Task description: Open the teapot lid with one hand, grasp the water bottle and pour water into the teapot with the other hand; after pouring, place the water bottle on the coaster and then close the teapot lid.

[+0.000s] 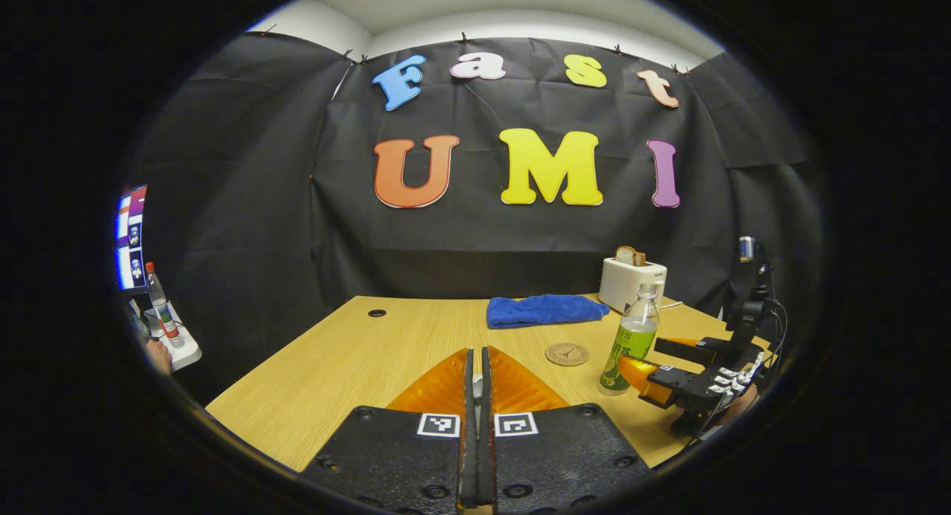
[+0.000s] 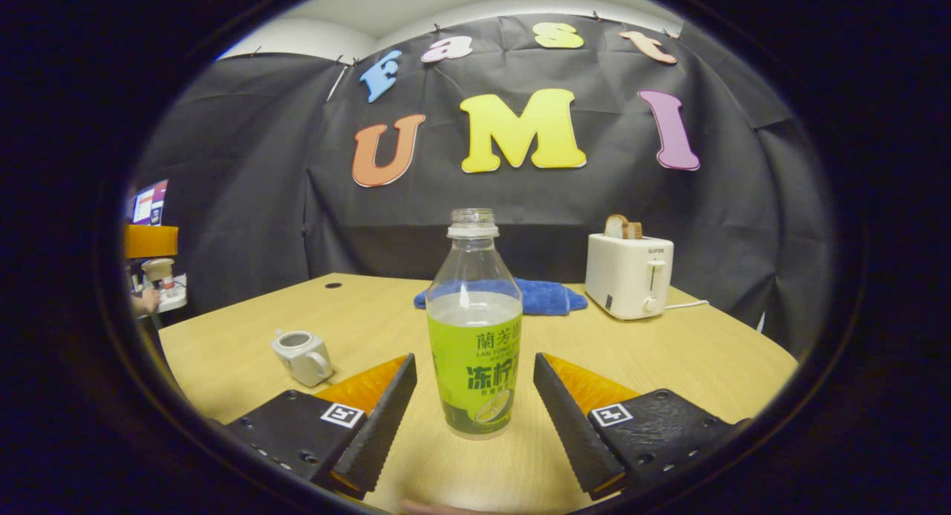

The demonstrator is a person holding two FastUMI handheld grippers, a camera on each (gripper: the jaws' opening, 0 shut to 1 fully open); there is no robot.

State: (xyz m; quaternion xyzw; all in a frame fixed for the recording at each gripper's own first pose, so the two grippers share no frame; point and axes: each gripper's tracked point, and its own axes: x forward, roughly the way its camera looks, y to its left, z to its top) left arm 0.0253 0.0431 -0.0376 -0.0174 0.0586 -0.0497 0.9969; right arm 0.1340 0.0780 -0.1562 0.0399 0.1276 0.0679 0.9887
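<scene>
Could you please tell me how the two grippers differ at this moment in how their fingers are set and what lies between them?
The left gripper has its fingers closed together, with something small and pale glimpsed between them; the right gripper has its fingers spread wide. The left gripper points over bare table; the right gripper flanks the uncapped water bottle without touching it. Both hover low over the same wooden table.

Small white teapot's (image 2: pixel 301 356) lid wasn't visible; left gripper (image 1: pixel 478 385) fingers met on smth pale, too small to ID. Clear green-labelled water bottle (image 2: pixel 474 329) hid blue towel's (image 2: pixel 546 296) middle. Screen at left (image 1: pixel 131 236) cut off.
</scene>
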